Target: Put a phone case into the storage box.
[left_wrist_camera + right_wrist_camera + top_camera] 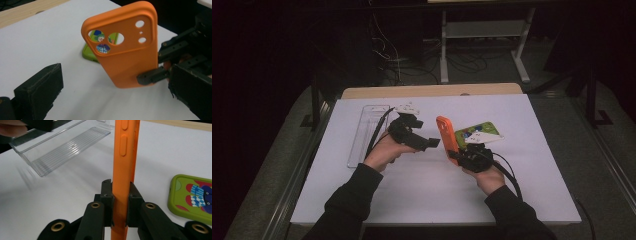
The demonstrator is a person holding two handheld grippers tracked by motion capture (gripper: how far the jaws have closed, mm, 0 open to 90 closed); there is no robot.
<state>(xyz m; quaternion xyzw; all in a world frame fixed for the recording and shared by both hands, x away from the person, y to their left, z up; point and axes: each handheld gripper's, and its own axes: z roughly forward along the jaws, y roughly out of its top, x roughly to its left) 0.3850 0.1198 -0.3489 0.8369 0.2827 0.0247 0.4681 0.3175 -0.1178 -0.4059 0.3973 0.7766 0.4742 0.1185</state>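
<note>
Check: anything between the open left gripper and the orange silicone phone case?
Nothing visible. The left gripper faces the orange silicone phone case, held upright by the right gripper, with bare white tabletop between them.

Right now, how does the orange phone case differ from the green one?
The orange phone case stands upright above the table, clamped at its lower end by the right tool; the green phone case lies flat on the white table, touched by no tool. The orange phone case is plain, while the green phone case carries a colourful cartoon print. Both are soft-looking cases with rounded corners.
</note>
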